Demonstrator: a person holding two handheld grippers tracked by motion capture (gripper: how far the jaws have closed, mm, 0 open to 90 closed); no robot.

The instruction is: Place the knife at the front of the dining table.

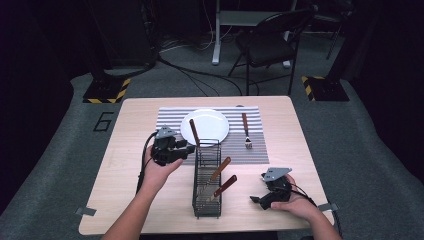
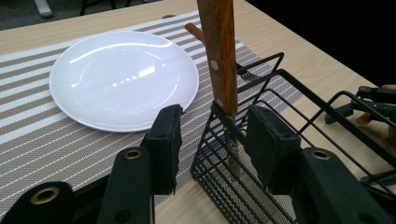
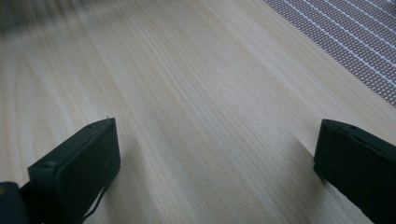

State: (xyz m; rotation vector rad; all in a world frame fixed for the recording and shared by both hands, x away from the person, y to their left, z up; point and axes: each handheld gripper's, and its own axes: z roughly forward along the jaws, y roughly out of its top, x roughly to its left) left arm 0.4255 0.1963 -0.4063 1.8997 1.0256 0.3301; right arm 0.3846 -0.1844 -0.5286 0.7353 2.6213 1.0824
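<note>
A black wire rack [image 1: 206, 200] [image 2: 299, 79] stands upright mid-table. A wooden-handled utensil [image 1: 194, 131] [image 2: 219, 51] leans at its far end, and two more wooden handles [image 1: 220, 169] [image 1: 226, 185] stick out nearer me. My left gripper [image 1: 187, 148] [image 2: 212, 140] is just left of the rack's far corner. Its jaws straddle that handle with a gap on both sides, not pressing it. My right gripper [image 1: 256, 200] [image 3: 215, 154] rests low on the bare table right of the rack, open and holding nothing.
A white plate [image 1: 205, 125] [image 2: 121, 74] lies on a striped placemat [image 1: 170, 120] [image 3: 345, 42] behind the rack. A wooden-handled fork [image 1: 246, 131] [image 2: 250, 73] lies on the mat right of the plate. A folding chair [image 1: 267, 42] stands beyond the table.
</note>
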